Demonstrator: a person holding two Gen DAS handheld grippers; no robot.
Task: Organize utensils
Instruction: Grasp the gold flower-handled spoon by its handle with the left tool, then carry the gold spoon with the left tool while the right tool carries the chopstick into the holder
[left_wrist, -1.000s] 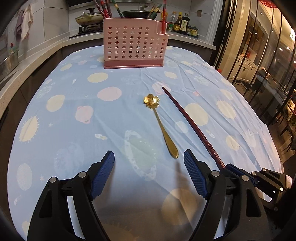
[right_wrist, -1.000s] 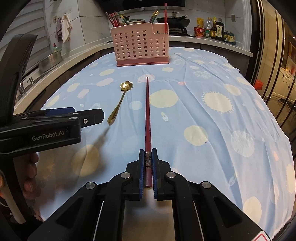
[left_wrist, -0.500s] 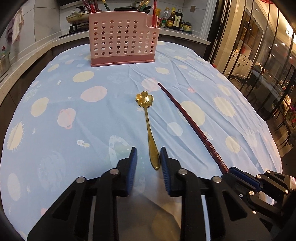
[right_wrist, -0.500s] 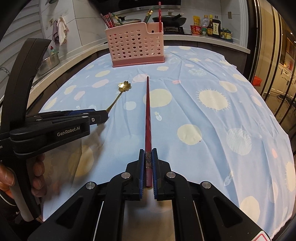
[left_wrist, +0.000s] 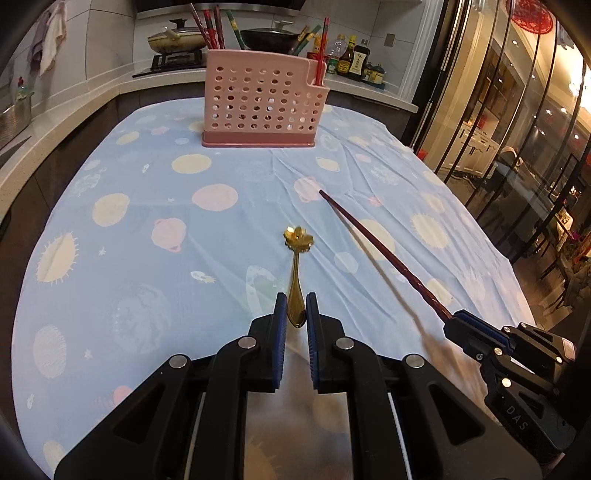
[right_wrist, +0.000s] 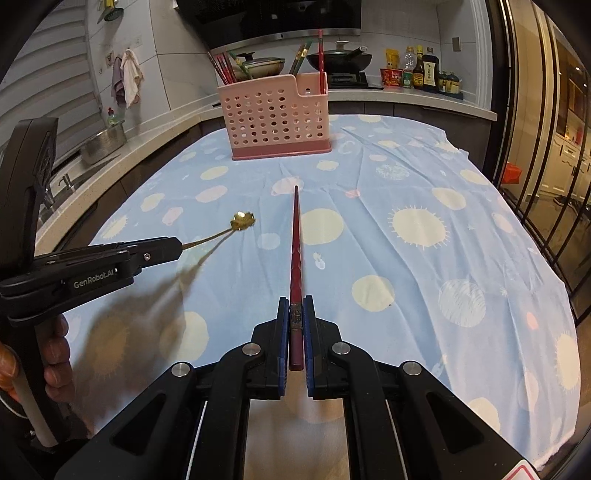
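1. The left gripper (left_wrist: 296, 308) was closing its blue pads on the handle of a gold spoon (left_wrist: 296, 273) with a flower-shaped bowl.
2. At right, the right gripper (left_wrist: 456, 322) held a dark red chopstick (left_wrist: 380, 251), slanting over the blue tablecloth (left_wrist: 147, 258).
3. A pink perforated holder (left_wrist: 262, 103) stood at the table's far end, with chopsticks upright in it.

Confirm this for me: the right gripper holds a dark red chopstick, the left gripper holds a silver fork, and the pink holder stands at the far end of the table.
One detail is wrong. The left gripper holds a gold flower-headed spoon, not a silver fork; the left wrist view shows it. The right gripper, dark red chopstick and pink holder are as stated.
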